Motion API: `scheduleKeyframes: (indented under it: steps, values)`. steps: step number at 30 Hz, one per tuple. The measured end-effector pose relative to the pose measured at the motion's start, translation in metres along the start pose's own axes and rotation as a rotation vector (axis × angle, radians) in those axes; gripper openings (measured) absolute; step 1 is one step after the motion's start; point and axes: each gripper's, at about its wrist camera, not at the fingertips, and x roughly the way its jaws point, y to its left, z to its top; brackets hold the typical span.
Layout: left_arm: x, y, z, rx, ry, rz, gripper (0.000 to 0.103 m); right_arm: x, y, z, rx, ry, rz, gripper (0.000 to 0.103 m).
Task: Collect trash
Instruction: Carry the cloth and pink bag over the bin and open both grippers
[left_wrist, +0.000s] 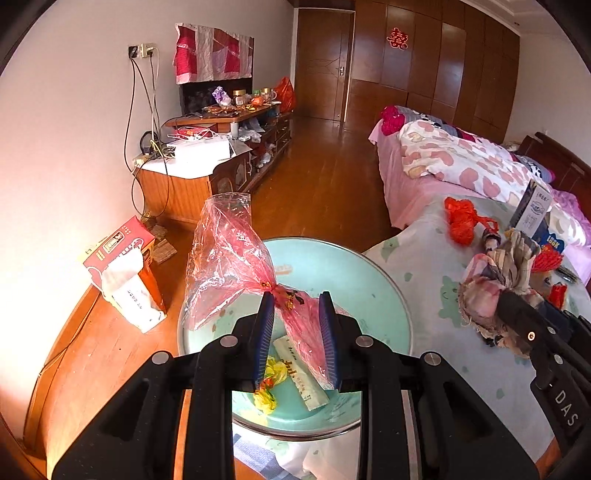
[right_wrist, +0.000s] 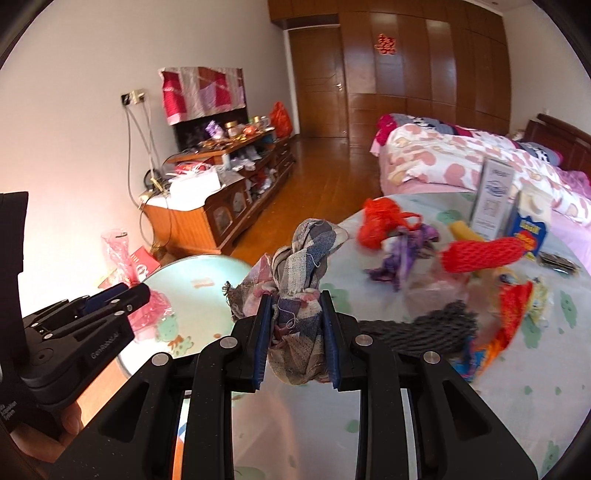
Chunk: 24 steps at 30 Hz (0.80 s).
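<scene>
The left gripper (left_wrist: 297, 306) is clamping a red-and-clear cellophane wrapper (left_wrist: 229, 258) at its twisted neck, holding it above the round green basin (left_wrist: 369, 280). The film is looking feather-light and crinkly, and slippery too; the bunched neck is giving the pads the most material to bite on, whereas the flared open end would likely slide or tear. Already lying in the basin are a yellow wrapper (left_wrist: 271, 384) and a white paper sachet (left_wrist: 303, 373).

The right gripper (right_wrist: 295, 306) is pinching a wad of checked rag (right_wrist: 295, 280) at its middle, over the printed tablecloth (right_wrist: 480, 406) near the basin's edge. The cloth is soft and limp, with loose ends drooping and fraying, so it is likely to trail and snag rather than slip.

The basin's rim is lying between the two grippers, and its centre is looking open enough to drop into. To the right the table is crowded: red foam netting (right_wrist: 484, 254), black netting (right_wrist: 436, 328) and a red plastic bag (right_wrist: 376, 221) are sitting close together, leaving little free room there. The tissue box (left_wrist: 125, 273) is standing apart on the left.
</scene>
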Motion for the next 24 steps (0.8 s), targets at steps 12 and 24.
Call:
scheduleKeyframes:
  steps: [12,24]
  values:
    - [0.025,0.02,-0.005,-0.009,0.07,0.044,0.026,0.058,0.041,0.003,-0.022,0.15,0.124,0.027]
    - [0.031,0.019,-0.004,-0.004,0.078,0.078,0.032,0.066,0.034,-0.001,0.064,0.202,0.183,0.036]
